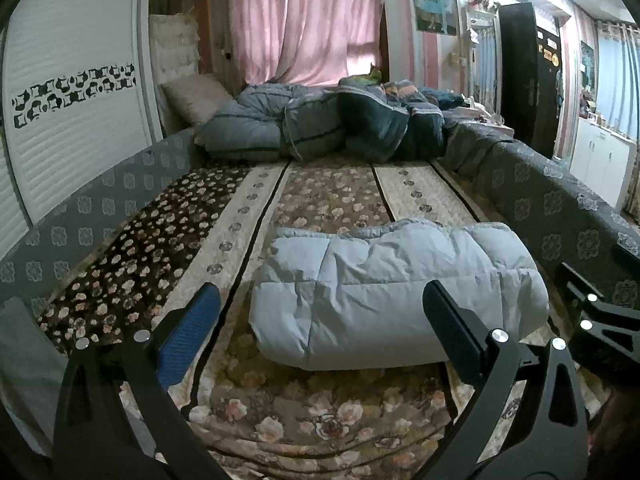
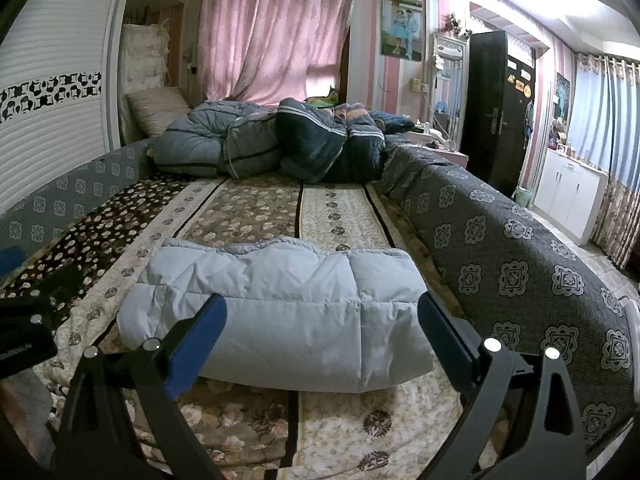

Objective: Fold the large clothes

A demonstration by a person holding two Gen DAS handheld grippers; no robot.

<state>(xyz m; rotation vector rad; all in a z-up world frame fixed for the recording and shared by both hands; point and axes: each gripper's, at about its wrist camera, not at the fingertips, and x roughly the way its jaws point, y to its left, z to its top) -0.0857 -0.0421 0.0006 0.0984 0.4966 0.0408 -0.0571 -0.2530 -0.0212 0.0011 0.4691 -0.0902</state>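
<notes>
Pale blue quilted puffer garment [image 1: 396, 296], folded into a thick rectangular bundle, lies on the floral-patterned bedspread [image 1: 320, 196] near the foot of the bed, its long side running across the mattress. In the right wrist view the same bundle [image 2: 280, 312] sits just ahead of the fingers, resting flat on the brown and cream flowered stripes [image 2: 256, 208].

The left gripper [image 1: 320, 332] has its black jaws spread wide, one blue pad [image 1: 188, 336] to the left of the bundle and the other finger in front of its right part; nothing is between them and they hover apart from the fabric. The right gripper [image 2: 320, 340] is likewise spread wide and grips nothing, its blue-padded finger [image 2: 196, 348] and black finger framing the near edge of the bundle without clamping it. Part of the right gripper [image 1: 600, 320] shows at the right edge of the left wrist view.

At the head of the bed, a heap of grey and dark blue striped quilts [image 2: 272, 144] is piled beside a beige pillow [image 2: 156, 108]. Pink curtains [image 2: 272, 32] hang behind them.
</notes>
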